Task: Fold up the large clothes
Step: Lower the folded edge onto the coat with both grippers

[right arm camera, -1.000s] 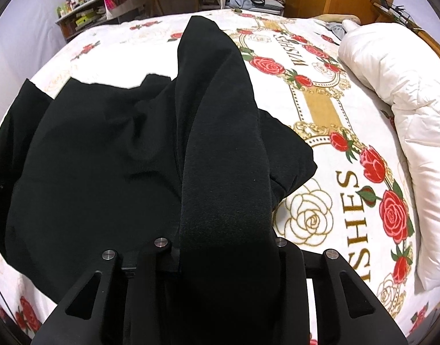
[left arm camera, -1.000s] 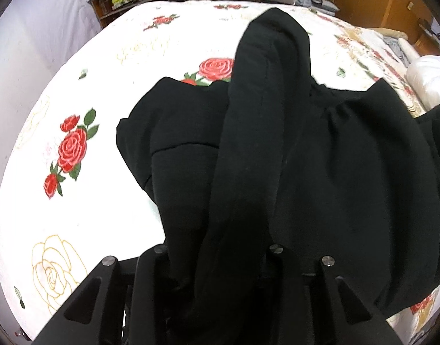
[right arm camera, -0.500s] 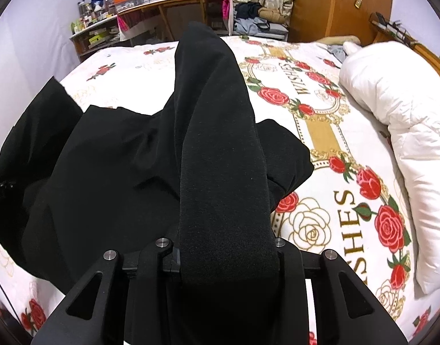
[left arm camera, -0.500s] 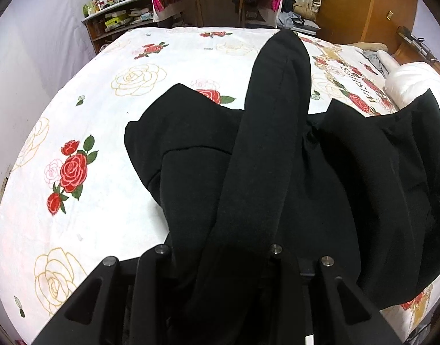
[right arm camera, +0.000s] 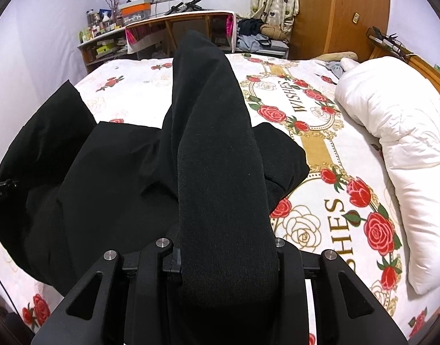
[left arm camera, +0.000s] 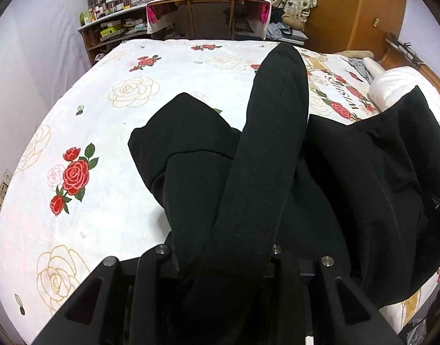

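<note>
A large black garment (left arm camera: 349,189) hangs between both grippers above the bed; it also fills the right wrist view (right arm camera: 110,178). My left gripper (left arm camera: 265,155) is shut on one edge of it, and the cloth drapes over the fingers and hides them. My right gripper (right arm camera: 217,155) is shut on the other edge, its fingers wrapped in black cloth too. The lower part of the garment sags onto the rose-print bedspread (left arm camera: 105,132). The left gripper's body shows at the left edge of the right wrist view (right arm camera: 1,187).
A white duvet (right arm camera: 398,149) lies bunched along the bed's right side. Beyond the bed's far end stand a desk (left arm camera: 208,14), cluttered shelves (left arm camera: 110,26) and a wooden wardrobe (right arm camera: 340,14). The white wall (left arm camera: 27,66) runs along the left.
Both grippers have risen and tilted up with the garment, so more of the room beyond the bed shows. The garment's far edge has lifted off the bedspread toward me.
</note>
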The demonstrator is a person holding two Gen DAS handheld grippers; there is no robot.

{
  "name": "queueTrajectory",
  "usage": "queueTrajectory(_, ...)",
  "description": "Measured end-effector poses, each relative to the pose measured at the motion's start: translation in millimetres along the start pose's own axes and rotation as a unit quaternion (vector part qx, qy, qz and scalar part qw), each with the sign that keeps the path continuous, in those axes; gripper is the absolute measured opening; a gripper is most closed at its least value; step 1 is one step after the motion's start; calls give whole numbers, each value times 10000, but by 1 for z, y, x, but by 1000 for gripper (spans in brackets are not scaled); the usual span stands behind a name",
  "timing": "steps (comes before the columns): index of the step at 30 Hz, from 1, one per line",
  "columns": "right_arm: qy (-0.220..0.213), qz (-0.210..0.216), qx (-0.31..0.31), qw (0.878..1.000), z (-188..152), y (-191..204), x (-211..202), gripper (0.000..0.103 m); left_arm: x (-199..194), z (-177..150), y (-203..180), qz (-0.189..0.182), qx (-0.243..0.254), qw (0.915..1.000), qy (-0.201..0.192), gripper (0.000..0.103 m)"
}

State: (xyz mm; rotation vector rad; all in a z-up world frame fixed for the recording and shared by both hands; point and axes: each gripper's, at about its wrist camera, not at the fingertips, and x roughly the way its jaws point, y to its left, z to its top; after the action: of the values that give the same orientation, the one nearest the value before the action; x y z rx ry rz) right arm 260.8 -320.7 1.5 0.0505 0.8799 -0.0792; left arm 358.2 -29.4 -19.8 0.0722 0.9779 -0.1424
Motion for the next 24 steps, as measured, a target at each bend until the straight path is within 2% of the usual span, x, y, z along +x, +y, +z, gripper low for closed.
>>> queueTrajectory(6,-216,-23,55,9997,-9,-1,-26,32,-25,-14,9,-203,-149,9996,-158,31)
queueTrajectory(11,-404,-82,-55,9991,-26,8,-56,32,-48,-40,12,-199,-139,9993,-279,32)
queueTrajectory(24,-329,-40,164,9993,-89,13,-86,32,-63,-111,22,-364,-176,9989,-232,32)
